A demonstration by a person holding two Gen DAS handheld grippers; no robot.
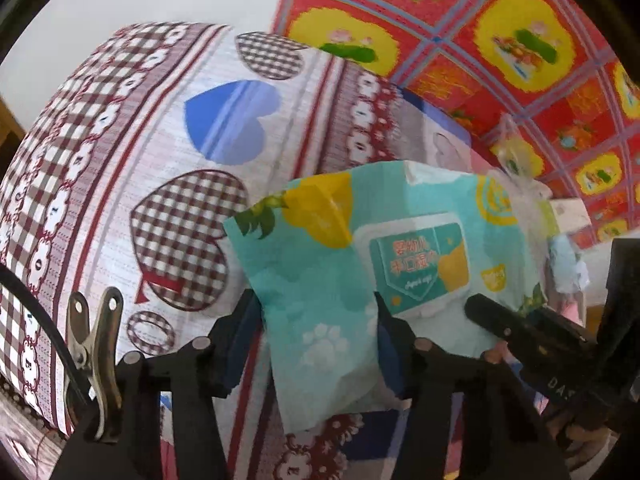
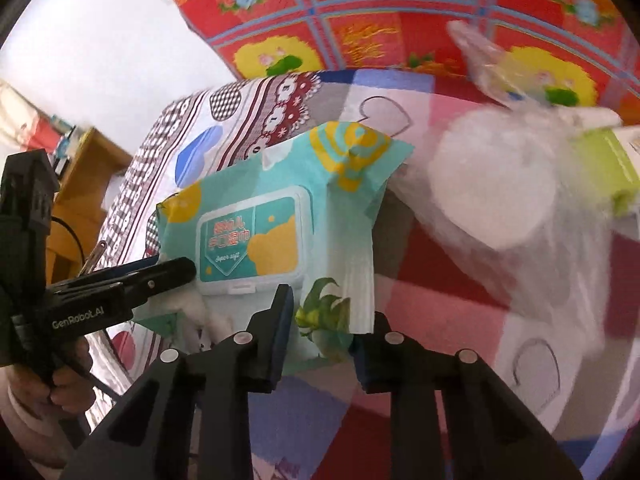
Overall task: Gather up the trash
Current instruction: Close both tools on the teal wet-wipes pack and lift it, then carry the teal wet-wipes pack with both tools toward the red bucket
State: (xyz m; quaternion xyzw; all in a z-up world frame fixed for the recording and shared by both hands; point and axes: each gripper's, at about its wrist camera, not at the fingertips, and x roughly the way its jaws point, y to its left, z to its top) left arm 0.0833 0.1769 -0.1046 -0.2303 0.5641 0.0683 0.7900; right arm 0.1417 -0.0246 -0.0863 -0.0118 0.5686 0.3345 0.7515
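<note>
Gripping one end of a teal wet-wipes pack (image 1: 340,264), the left claw (image 1: 316,344) has its two blue-padded fingers (image 1: 236,348) set against either side of the soft wrapper, which bulges out between them. In the right wrist view the right claw (image 2: 320,340) does the same at the pack's other end, pinching the crimped flap with the pineapple print between its pads. No earlier view is on hand, so only this can be said: both claws are closed on the pack, each at its own end, and the pack hangs lifted between them above the bed.

Just beyond the fingers, the pack's white flip lid with its teal and yellow label faces the cameras. A person's hand (image 2: 24,384) shows at the left edge of the right wrist view, wrapped around the left tool's handle.

Beneath and behind the pack lies a bedsheet (image 1: 132,152) printed with checked and blue hearts and maroon borders. Farther right in the right wrist view, a blurred clear plastic bag (image 2: 500,168) sits on a pink and white patchwork cover, with a lime-green box (image 2: 604,168) against it. Farthest back rises a red quilt (image 1: 460,28) with yellow flower panels.
</note>
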